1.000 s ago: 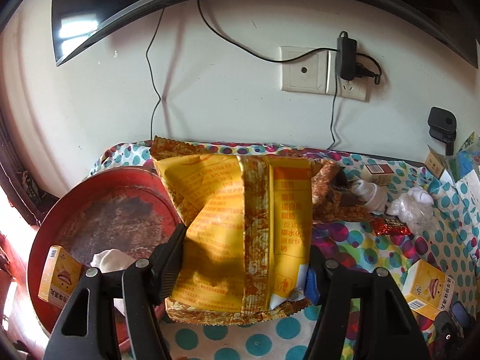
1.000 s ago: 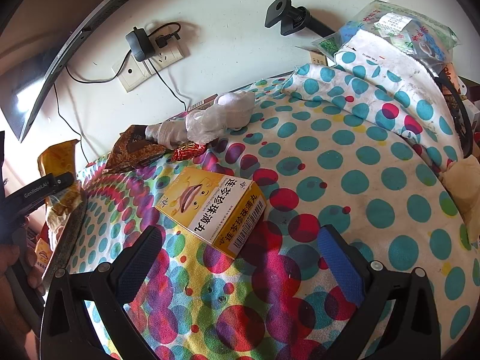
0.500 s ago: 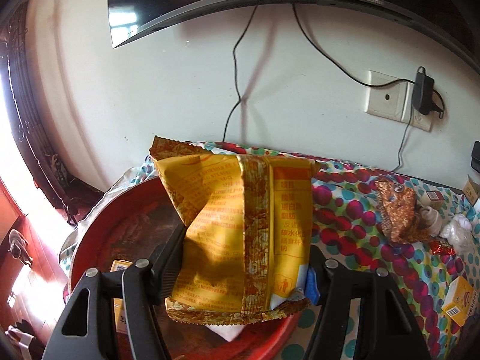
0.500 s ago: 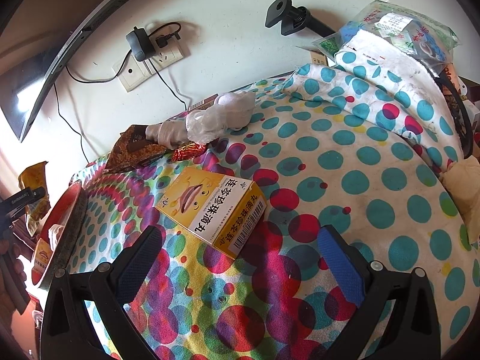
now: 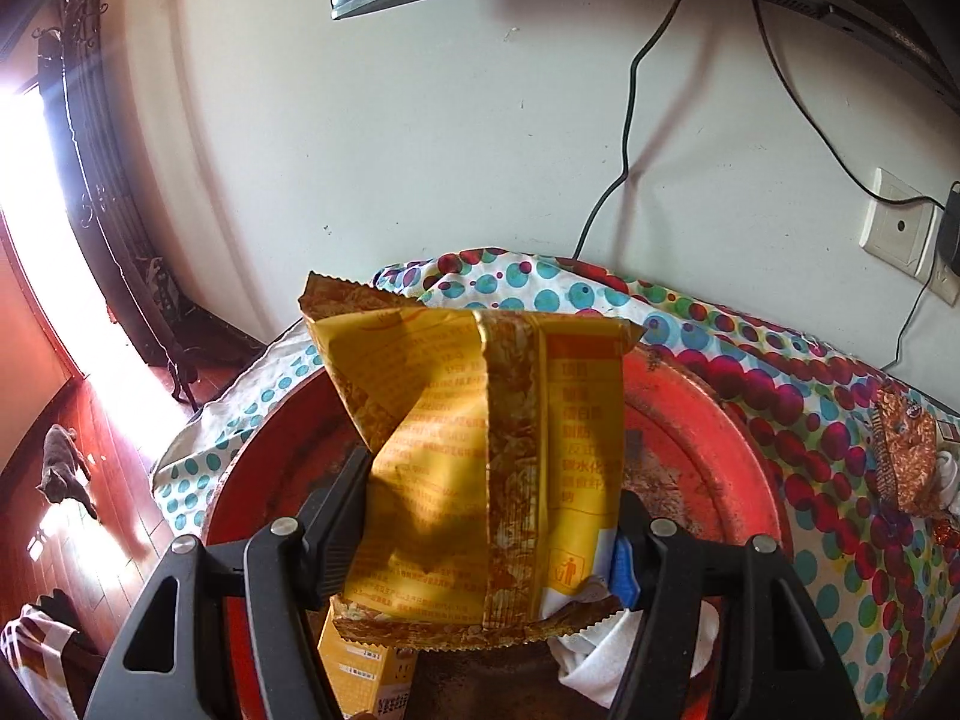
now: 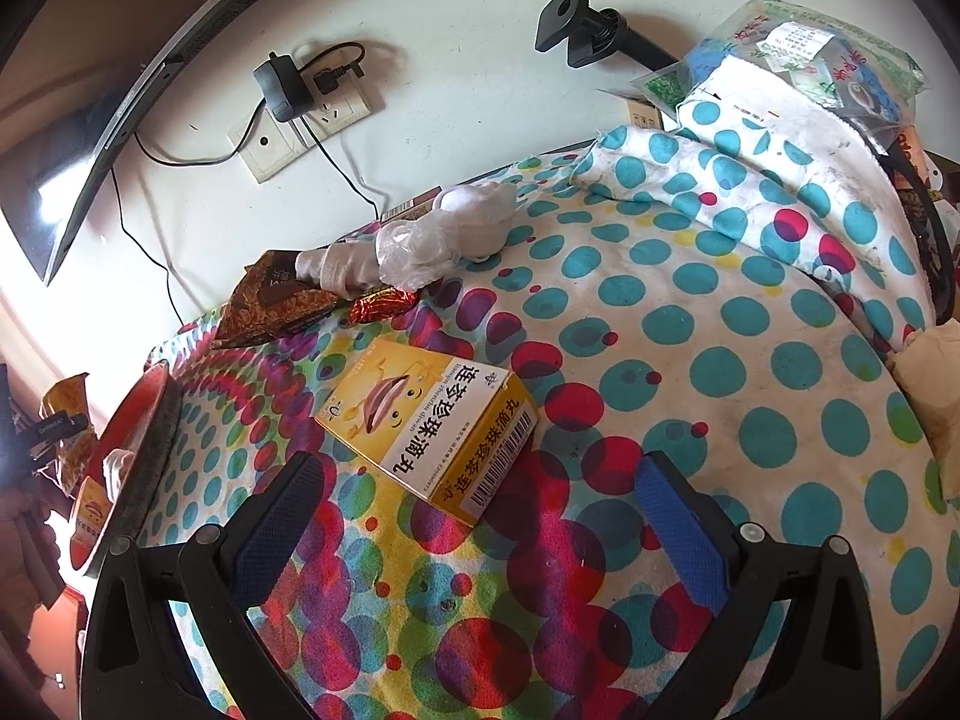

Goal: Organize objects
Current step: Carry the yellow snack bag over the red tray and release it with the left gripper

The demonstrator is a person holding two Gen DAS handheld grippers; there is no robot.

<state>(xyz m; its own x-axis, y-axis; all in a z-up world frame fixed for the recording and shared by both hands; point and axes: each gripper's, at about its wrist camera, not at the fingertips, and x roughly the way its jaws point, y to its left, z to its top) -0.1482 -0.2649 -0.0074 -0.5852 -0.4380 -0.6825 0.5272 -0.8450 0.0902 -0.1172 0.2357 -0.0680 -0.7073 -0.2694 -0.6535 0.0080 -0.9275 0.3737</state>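
My left gripper is shut on a yellow snack bag, held upright over the round red tray at the table's left end. Under the bag, a small yellow box and a crumpled white cloth lie in the tray. In the right wrist view the tray and the bag show at the far left. My right gripper stands open low over the polka-dot tablecloth. A yellow medicine box lies just ahead of its fingertips, untouched.
A brown wrapper, a red foil sweet and a white plastic-wrapped bundle lie near the wall. A socket with a charger and cables hang behind. Bags and a folded cloth pile up at the right. Wooden floor lies beyond the tray.
My left gripper has carried the yellow bag leftwards, from over the tablecloth to over the red tray, rolling slightly. The right gripper and the medicine box have stayed put.
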